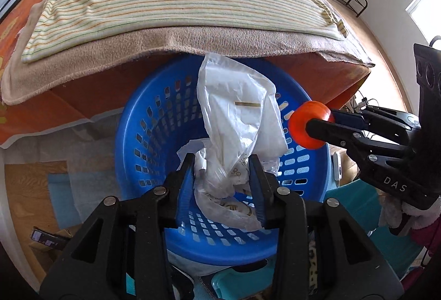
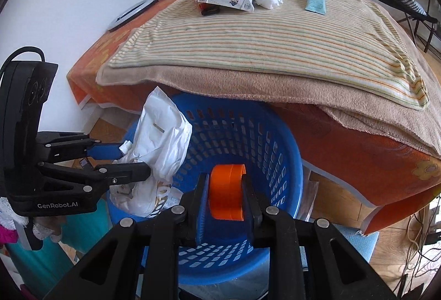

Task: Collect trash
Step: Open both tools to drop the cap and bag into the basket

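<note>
A crumpled white plastic bag is clamped between the fingers of the left gripper over a blue perforated basket. An orange tape roll is pinched in the right gripper above the same basket. More litter is left on the striped cloth.

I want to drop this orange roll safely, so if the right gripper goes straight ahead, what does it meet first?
Probably the blue basket's inner far wall. The right gripper, shut on the orange roll, points into the basket; depth is uncertain.
</note>
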A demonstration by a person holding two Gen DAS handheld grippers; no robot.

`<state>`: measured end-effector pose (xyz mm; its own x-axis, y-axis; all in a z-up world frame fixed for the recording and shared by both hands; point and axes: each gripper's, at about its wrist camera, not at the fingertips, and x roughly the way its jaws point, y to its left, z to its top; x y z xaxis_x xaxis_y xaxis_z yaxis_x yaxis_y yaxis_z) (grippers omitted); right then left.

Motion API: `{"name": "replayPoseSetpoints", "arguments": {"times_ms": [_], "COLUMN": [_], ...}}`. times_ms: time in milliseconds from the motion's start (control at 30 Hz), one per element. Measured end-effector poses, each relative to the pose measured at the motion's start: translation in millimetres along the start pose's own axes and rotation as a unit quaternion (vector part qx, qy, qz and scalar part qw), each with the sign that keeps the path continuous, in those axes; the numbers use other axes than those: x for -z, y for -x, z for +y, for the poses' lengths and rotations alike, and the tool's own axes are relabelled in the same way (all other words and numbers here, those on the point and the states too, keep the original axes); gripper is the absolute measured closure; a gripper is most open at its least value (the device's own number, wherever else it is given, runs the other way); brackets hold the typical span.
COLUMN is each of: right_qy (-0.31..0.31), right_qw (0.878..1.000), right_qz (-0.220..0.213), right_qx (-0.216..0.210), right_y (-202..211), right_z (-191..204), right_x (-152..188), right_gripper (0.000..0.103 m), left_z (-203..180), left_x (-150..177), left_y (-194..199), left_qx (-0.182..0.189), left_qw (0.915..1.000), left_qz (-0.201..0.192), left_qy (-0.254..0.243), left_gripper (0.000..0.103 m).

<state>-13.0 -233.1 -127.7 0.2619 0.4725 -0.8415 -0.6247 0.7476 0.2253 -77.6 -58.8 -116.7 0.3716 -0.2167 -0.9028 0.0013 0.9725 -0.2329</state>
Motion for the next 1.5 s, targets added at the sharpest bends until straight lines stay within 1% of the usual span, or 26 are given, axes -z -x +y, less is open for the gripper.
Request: {"name": "replayPoseSetpoints", "arguments": {"times_ms": [33,100,133,200,267,300,333,567,633,667,867,1267,1500], "right_qy": [0.000,0.000,0.000,-0.002,-0.005,-0.005,-0.006,-0.003,-0.002,-0.002,-0.005,-0.010,-0.025], "right_qw": [1.000,1.000,1.000,1.000,1.000,1.000,1.000,1.000,0.999,0.999,0.998,0.997,0.997], "right_qz": [0.002,0.004,0.004,0.003,0.001,0.000,-0.001,-0.002,-0.005,-0.008,-0.014,-0.008,-0.009], "right_qx": [0.000,0.002,0.004,0.007,0.010,0.011,0.012,0.028,0.034,0.038,0.055,0.072,0.074], "right_y": [-0.8,-1.7,-1.9,-1.8,-1.0,-0.8,-0.7,-1.1,0.0,0.6,3.6,3.4,9.9], "right_z": [0.6,0.4,0.1,-0.4,-1.3,-1.4,-1.4,-0.1,-0.4,-0.5,-2.5,-4.3,-7.1], "right_x": [-0.2,-0.1,-0.3,-0.7,-1.5,-1.7,-1.8,-3.0,-3.9,-4.6,-7.7,-10.6,-21.2], "right_gripper": [0.078,0.069,0.066,0.054,0.047,0.045,0.044,0.026,0.021,0.019,0.012,0.010,0.010], "left_z": [-0.6,-0.8,-0.5,0.6,3.4,3.6,4.3,8.5,8.5,8.9,11.1,10.7,13.2], "left_x": [0.5,0.2,0.1,-0.6,-0.7,-0.9,-0.8,-3.0,-4.5,-5.0,-9.7,-18.5,-30.3], "left_y": [-0.9,-2.4,-2.9,-4.3,-5.3,-5.9,-5.8,-6.8,-6.7,-6.3,-4.2,1.2,12.6], "left_qx": [-0.004,-0.009,-0.011,-0.016,-0.019,-0.021,-0.022,-0.024,-0.025,-0.026,-0.025,-0.023,-0.021], "left_qw": [1.0000,1.0000,0.9999,0.9999,0.9998,0.9998,0.9997,0.9997,0.9996,0.9996,0.9995,0.9994,0.9990], "left_qz": [0.000,0.000,0.001,0.002,0.005,0.005,0.005,0.006,0.004,0.002,-0.003,-0.016,-0.028], "left_qy": [-0.002,-0.003,-0.003,-0.003,-0.001,0.000,0.000,0.007,0.009,0.010,0.018,0.020,0.027], "left_gripper": [0.059,0.058,0.058,0.058,0.056,0.051,0.049,0.049,0.043,0.042,0.042,0.042,0.042]}}
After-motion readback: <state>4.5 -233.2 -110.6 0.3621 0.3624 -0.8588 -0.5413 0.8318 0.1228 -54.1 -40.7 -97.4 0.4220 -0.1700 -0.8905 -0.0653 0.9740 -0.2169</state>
